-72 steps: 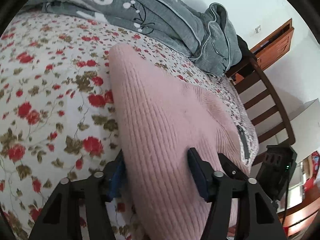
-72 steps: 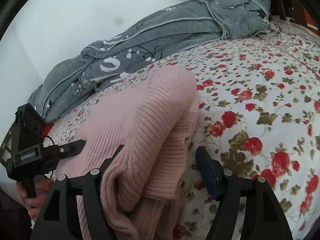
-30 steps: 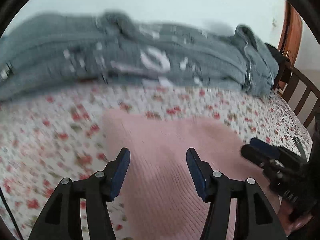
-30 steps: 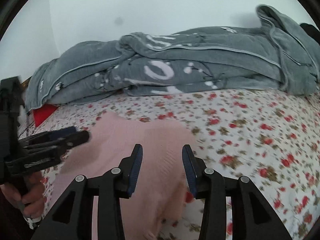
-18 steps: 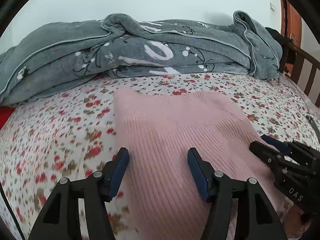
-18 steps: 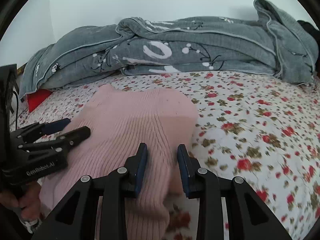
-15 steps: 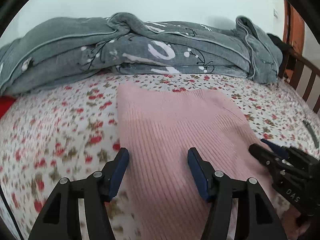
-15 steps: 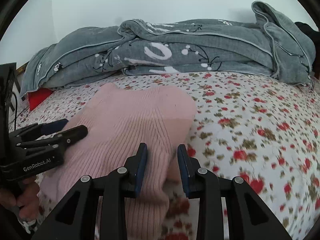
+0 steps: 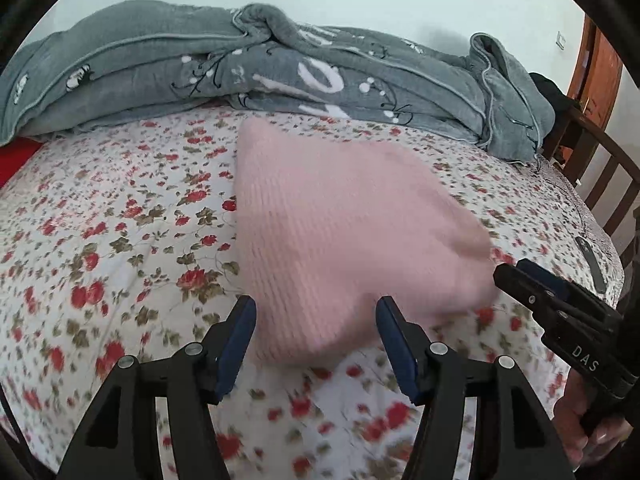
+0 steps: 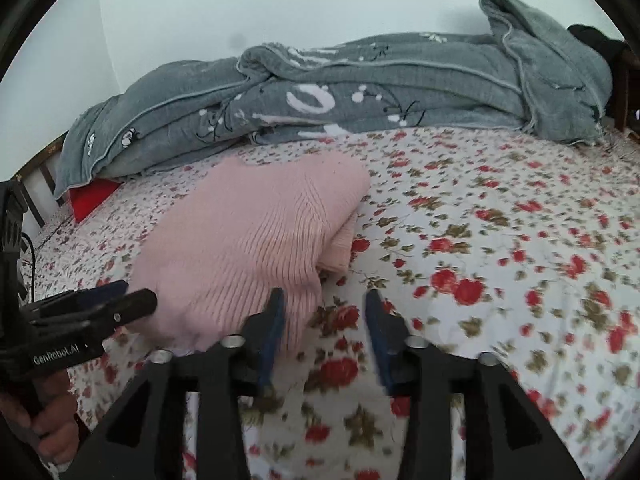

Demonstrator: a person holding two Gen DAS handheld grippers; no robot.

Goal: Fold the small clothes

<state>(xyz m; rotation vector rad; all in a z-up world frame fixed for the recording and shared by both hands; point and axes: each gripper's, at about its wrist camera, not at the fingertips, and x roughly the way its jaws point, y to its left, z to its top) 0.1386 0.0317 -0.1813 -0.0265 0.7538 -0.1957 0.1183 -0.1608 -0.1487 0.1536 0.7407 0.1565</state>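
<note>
A folded pink knit sweater (image 9: 340, 220) lies flat on the flowered bedsheet (image 9: 120, 240). My left gripper (image 9: 314, 312) hangs open at the sweater's near edge. The knit shows between its blue pads, which do not press on it. In the right wrist view the sweater (image 10: 248, 240) sits left of centre. My right gripper (image 10: 325, 300) is just off its near right corner, jaws opening, with only bedsheet between them. Each gripper shows in the other's view: the right one (image 9: 520, 272) at the sweater's right, the left one (image 10: 132, 300) at its left.
A rumpled grey blanket (image 9: 280, 64) runs along the wall behind the sweater. A red item (image 10: 92, 196) pokes out under its left end. A wooden bed rail (image 9: 600, 176) stands at the right, with a dark flat object (image 9: 590, 264) near it. Hands (image 10: 52, 420) hold the grippers.
Both grippers have drawn back toward the near side of the bed. The right jaws have widened and the sweater's corner has left them. The sweater lies still.
</note>
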